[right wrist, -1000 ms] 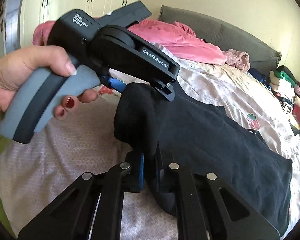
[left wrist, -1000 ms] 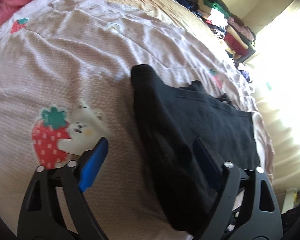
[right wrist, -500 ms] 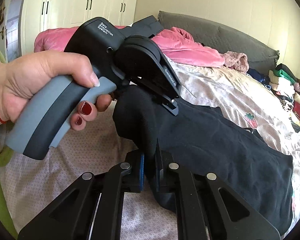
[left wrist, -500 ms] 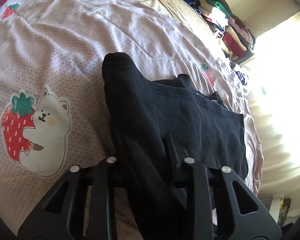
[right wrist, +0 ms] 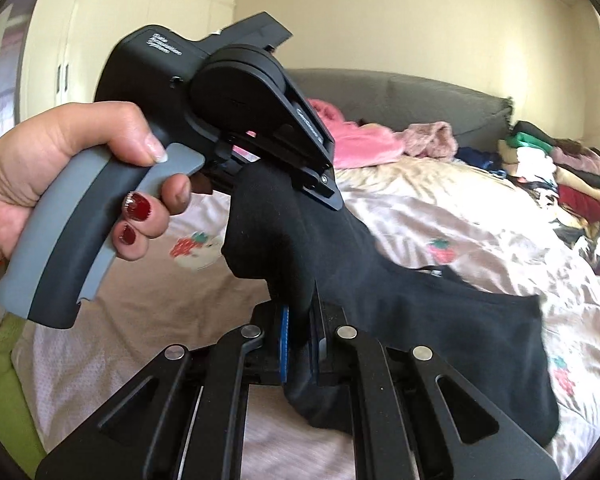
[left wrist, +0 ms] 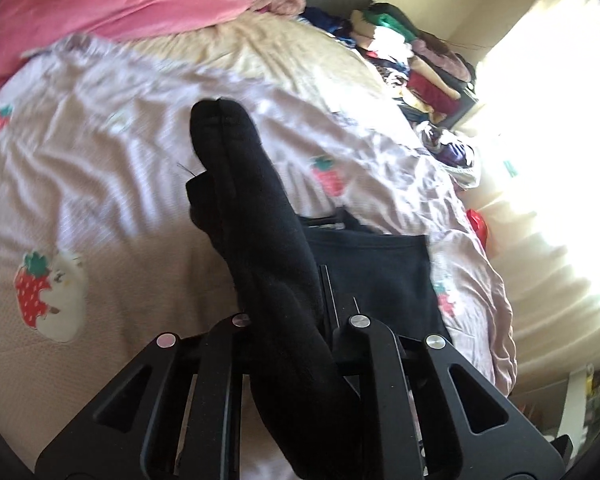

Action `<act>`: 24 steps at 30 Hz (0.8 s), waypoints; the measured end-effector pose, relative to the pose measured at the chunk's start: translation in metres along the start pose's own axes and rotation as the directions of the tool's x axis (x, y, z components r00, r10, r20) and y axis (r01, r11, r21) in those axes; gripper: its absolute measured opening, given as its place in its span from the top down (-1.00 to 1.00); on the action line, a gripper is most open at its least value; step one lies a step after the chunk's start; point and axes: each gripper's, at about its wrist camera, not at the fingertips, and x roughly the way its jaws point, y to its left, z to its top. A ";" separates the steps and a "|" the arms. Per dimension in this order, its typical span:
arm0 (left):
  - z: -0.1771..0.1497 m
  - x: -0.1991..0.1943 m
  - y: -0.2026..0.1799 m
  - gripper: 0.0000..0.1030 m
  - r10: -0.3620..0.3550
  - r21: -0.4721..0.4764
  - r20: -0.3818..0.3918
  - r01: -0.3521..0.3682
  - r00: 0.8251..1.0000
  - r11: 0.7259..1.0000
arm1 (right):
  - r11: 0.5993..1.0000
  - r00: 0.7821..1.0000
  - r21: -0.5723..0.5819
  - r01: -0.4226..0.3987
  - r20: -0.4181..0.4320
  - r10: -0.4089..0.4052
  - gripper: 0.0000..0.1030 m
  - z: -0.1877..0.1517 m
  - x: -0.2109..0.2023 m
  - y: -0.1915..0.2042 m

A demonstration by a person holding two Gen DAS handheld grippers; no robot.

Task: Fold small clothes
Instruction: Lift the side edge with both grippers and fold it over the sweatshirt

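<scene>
A black garment point(left wrist: 252, 200) lies on the pale strawberry-print bedsheet point(left wrist: 100, 160), one edge bunched and lifted off it. My left gripper point(left wrist: 284, 320) has that bunched edge between its jaws, which are closing tight, pads pressing the cloth. In the right wrist view a hand point(right wrist: 60, 168) holds the left gripper point(right wrist: 276, 176) by its grey handle above the raised fold. My right gripper point(right wrist: 300, 320) is shut on the same edge of the black garment point(right wrist: 440, 320), a little nearer, cloth pinched between its blue pads. The rest of the garment trails flat to the right.
A pink blanket point(left wrist: 120, 12) lies bunched at the head of the bed by the grey headboard point(right wrist: 420, 104). Stacked clothes point(left wrist: 412, 60) sit at the far right side. A cream wardrobe point(right wrist: 140, 20) stands behind. Green fabric point(right wrist: 4, 380) shows at the left edge.
The left gripper went from wide open around the garment's edge to closed on it. Both grippers then rose, lifting the bunched edge off the sheet.
</scene>
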 end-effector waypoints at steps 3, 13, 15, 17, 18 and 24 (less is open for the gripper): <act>-0.001 0.006 -0.038 0.85 -0.001 0.043 0.000 0.001 1.000 0.999 | 0.999 1.000 0.032 0.024 0.015 -0.025 0.88 -0.007 -0.019 -0.022; -0.014 0.056 -0.117 0.85 0.006 0.099 -0.040 -0.003 0.999 0.995 | 0.987 0.997 0.140 0.080 -0.010 -0.079 0.88 -0.037 -0.054 -0.087; -0.018 0.071 -0.127 0.85 0.022 0.107 -0.052 -0.016 0.998 0.994 | 0.982 0.997 0.169 0.081 -0.023 -0.078 0.88 -0.044 -0.054 -0.098; -0.023 0.083 -0.132 0.85 0.031 0.113 -0.063 -0.024 0.998 0.993 | 0.975 0.997 0.207 0.079 -0.039 -0.072 0.88 -0.054 -0.053 -0.110; -0.025 0.087 -0.133 0.85 0.033 0.113 -0.068 -0.025 0.997 0.993 | 0.971 0.996 0.227 0.079 -0.048 -0.070 0.88 -0.059 -0.053 -0.117; -0.037 0.107 -0.132 0.60 -0.045 0.075 -0.099 0.053 0.994 0.996 | 0.959 0.990 0.264 0.103 -0.120 -0.073 0.87 -0.079 -0.042 -0.133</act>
